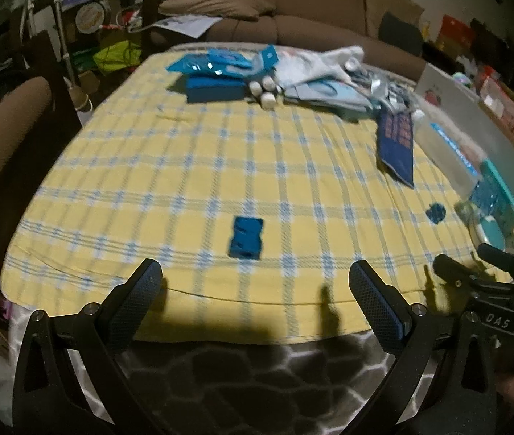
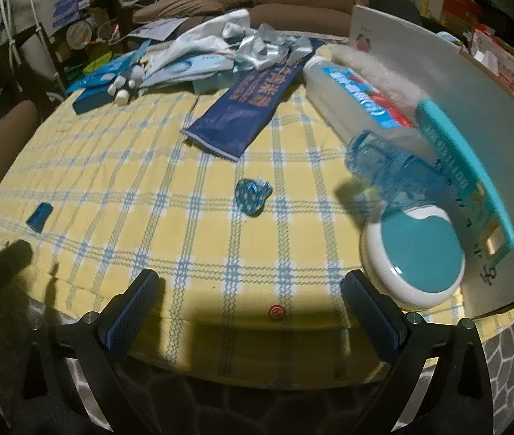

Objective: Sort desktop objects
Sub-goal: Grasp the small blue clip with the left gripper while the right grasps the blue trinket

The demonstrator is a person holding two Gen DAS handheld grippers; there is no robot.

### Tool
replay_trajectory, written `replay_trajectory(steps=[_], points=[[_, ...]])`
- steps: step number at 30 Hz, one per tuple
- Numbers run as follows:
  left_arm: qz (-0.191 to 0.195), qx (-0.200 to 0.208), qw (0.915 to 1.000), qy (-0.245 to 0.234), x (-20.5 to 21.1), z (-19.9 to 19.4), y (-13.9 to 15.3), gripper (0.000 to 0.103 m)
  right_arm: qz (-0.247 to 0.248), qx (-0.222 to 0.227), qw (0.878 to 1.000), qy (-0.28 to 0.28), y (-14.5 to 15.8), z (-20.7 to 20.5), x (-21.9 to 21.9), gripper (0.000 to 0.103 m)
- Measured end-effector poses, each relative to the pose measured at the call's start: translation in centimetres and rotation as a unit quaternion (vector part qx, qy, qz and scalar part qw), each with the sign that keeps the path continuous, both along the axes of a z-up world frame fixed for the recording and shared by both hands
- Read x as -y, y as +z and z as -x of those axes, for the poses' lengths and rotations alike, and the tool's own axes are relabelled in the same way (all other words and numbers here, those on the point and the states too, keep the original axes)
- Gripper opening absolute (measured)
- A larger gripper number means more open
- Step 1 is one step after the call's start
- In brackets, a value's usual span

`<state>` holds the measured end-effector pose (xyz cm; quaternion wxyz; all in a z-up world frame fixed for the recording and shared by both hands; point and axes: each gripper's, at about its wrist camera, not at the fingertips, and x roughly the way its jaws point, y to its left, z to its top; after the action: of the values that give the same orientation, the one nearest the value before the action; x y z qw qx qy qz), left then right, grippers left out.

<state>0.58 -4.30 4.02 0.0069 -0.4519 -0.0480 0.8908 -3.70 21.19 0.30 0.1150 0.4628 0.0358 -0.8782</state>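
1. Jaws first: the left gripper (image 1: 255,272) hangs over the near edge of the yellow checked cloth (image 1: 184,166), spread as wide as it goes, nothing between its pads.
2. Same story on the right gripper (image 2: 249,282): fully spread, empty, tilted down at the near edge of the table.
3. Just ahead of the left one lies a small blue block (image 1: 245,236), alone on bare cloth. It looks like the easiest first pick, which would explain the wide, ready stance.
4. Ahead of the right one, a crumpled blue wrapper (image 2: 252,195) sits mid-cloth, well apart from everything else.
5. Further out, clutter crowds the far end: a dark blue packet (image 2: 242,112), small white bottles (image 1: 266,90), a blue box (image 1: 213,88). Nothing looks sorted yet.
6. Only the right wrist view shows clearly the round teal-topped case (image 2: 416,253), the spray bottle (image 2: 365,108) lying beside it, and a tiny red button (image 2: 276,312) near the edge.
7. Only the left wrist view shows the right gripper's black body at its lower right.
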Motion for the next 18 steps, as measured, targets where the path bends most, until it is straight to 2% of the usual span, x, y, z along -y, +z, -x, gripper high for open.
replay_trajectory(steps=[4,18], points=[[0.012,-0.008,0.9999,0.002,0.6,0.0,1.1,0.103,0.003,-0.014,1.000,-0.004,1.2,-0.4,-0.1,0.103],[0.015,-0.029,0.9995,0.007,1.6,0.3,4.2,0.103,-0.010,-0.038,0.999,0.016,4.4,-0.8,1.7,0.103]])
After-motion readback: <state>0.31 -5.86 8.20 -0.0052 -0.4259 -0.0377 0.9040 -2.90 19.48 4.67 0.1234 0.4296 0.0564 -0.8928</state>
